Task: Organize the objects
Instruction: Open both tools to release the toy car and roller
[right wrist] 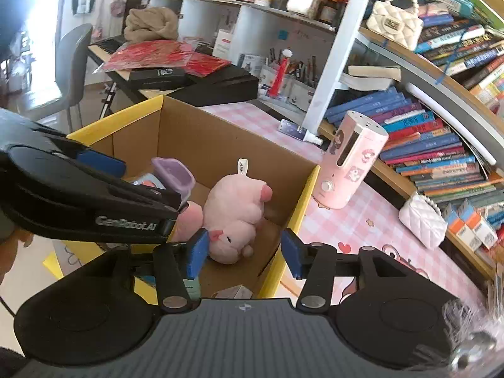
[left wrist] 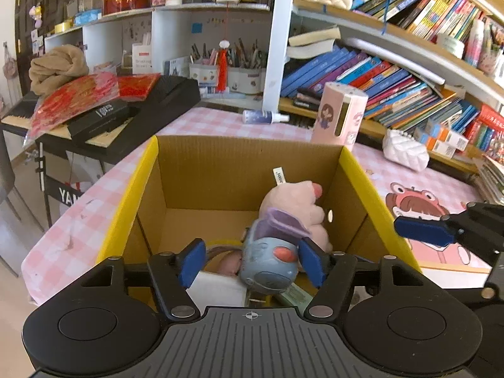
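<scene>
Both tools hang parted over the cardboard box (left wrist: 245,163), left tool (left wrist: 252,263) straddling the blue toy (left wrist: 267,264) ungripped, right tool (right wrist: 244,253) empty, so toys look dropped in.

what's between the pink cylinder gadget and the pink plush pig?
The box's yellow-edged right wall stands between the pink cylinder and the plush pig, then bare checked cloth. Clearest in the right wrist view.

A pink-checked table (left wrist: 201,123) carries a cardboard box (left wrist: 245,157), pink cylinder (left wrist: 341,116), spray bottle (left wrist: 264,116) and white purse (left wrist: 404,149).
</scene>
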Demonstrator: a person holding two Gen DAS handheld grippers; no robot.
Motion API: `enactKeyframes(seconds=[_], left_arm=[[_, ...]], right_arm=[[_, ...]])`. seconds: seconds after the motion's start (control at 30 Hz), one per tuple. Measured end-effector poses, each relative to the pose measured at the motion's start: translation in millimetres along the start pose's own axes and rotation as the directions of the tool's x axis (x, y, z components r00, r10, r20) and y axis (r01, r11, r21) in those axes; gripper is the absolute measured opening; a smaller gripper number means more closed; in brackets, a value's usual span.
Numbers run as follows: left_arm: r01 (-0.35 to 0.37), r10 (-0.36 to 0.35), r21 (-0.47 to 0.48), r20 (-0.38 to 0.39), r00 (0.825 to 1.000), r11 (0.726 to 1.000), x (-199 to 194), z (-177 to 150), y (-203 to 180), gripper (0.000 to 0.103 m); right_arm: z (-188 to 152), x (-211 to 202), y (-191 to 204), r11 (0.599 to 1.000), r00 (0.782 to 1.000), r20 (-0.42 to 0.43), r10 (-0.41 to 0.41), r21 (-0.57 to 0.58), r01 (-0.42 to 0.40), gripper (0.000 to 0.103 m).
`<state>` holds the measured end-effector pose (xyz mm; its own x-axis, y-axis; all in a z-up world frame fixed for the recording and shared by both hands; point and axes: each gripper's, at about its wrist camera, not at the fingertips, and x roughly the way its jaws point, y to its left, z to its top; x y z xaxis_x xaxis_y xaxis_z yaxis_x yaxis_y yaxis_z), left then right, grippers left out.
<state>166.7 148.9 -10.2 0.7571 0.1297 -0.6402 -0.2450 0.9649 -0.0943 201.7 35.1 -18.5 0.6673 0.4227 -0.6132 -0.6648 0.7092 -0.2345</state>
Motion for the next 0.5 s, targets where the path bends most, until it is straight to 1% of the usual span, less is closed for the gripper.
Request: enactKeyframes(seconds=[0.13,0.3,0.5], left_arm=[[0.01,-0.01,0.004,0.019,1.0,1.0,-13.3,-4.8,2.4,0.067],[0.023,-0.023,-0.003,0.031,0.999,1.0,-29.7,-14.0,9.0,0.067],[0.027,-0.026,-0.023,0.053,0.998,0.999,-54.4,-28.4,20.3,0.067]], right_arm=[[-2.5,-8.1,6.5,1.0,1.0,0.0,-0.016,0.019,0.016,0.049],[-6.6,-18.9,15.3,0.998,0.999,-0.001,-0.038,0.04,0.038,0.053],[-12.1,-34.8,28.3,0.994,0.997,0.006,-0.072,0.083,0.072,0.054]])
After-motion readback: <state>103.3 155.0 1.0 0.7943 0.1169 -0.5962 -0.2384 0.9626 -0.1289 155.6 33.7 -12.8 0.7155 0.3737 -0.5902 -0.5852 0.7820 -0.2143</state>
